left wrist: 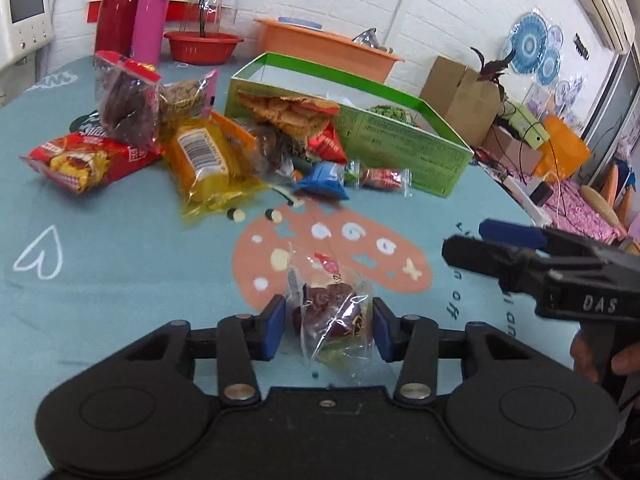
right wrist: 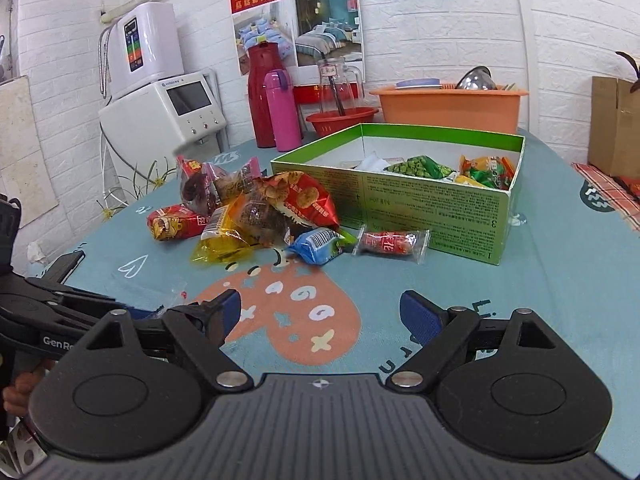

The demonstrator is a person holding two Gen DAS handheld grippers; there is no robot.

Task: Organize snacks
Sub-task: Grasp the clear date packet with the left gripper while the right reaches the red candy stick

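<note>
A clear-wrapped dark red snack [left wrist: 332, 316] lies on the teal tablecloth, and both blue pads of my left gripper [left wrist: 329, 330] touch its wrapper. My right gripper [right wrist: 325, 314] stands open over the orange print with nothing between its fingers; the left wrist view shows it at the right [left wrist: 468, 242]. The green box [left wrist: 400, 148] [right wrist: 432, 212] holds several snacks. A pile of snack bags [left wrist: 200, 152] [right wrist: 260, 208] lies to its left. A blue packet [left wrist: 324, 180] [right wrist: 316, 246] and a red wrapped candy [left wrist: 384, 178] [right wrist: 390, 244] lie in front of the box.
At the back of the table stand a pink bottle [right wrist: 282, 112], a red jug [right wrist: 262, 92], a red bowl [right wrist: 342, 120] and an orange tub [right wrist: 448, 108]. A white appliance [right wrist: 160, 120] stands off the left edge. A cardboard box [left wrist: 456, 96] stands beyond the right edge.
</note>
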